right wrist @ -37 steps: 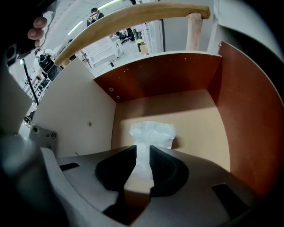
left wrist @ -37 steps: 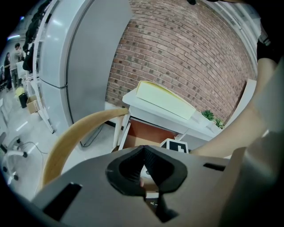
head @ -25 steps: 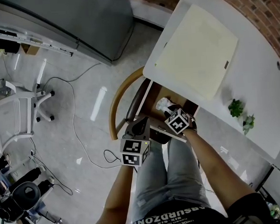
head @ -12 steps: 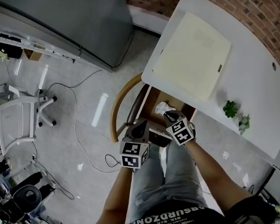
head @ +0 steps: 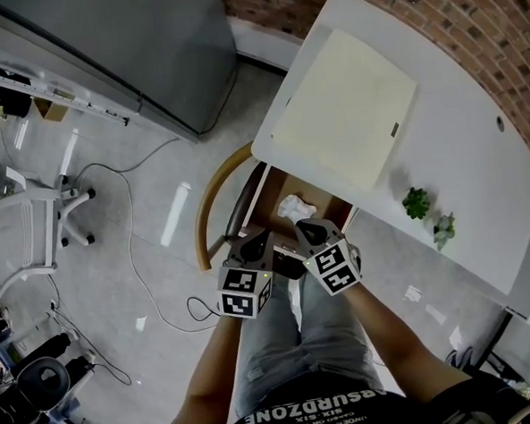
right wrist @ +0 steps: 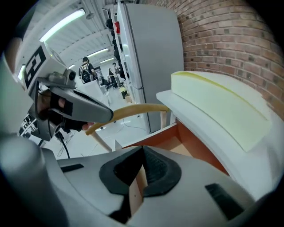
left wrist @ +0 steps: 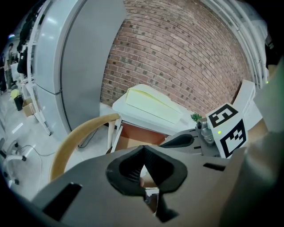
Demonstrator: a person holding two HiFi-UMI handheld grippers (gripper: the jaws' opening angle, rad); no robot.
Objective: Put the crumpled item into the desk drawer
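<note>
My left gripper (left wrist: 143, 151) has its jaws pressed together on nothing; what shows through the slit under the tips, I cannot make out. The crumpled item (head: 292, 207) lies in the open drawer (head: 326, 206), whose back is hidden under the desk (head: 458, 150). My right gripper (right wrist: 142, 151) is also closed and empty.

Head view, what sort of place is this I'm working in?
Probably an office or lab workspace: a white desk with an open drawer stands beside a brick wall, and a swivel chair and loose cables sit on the grey floor.
</note>
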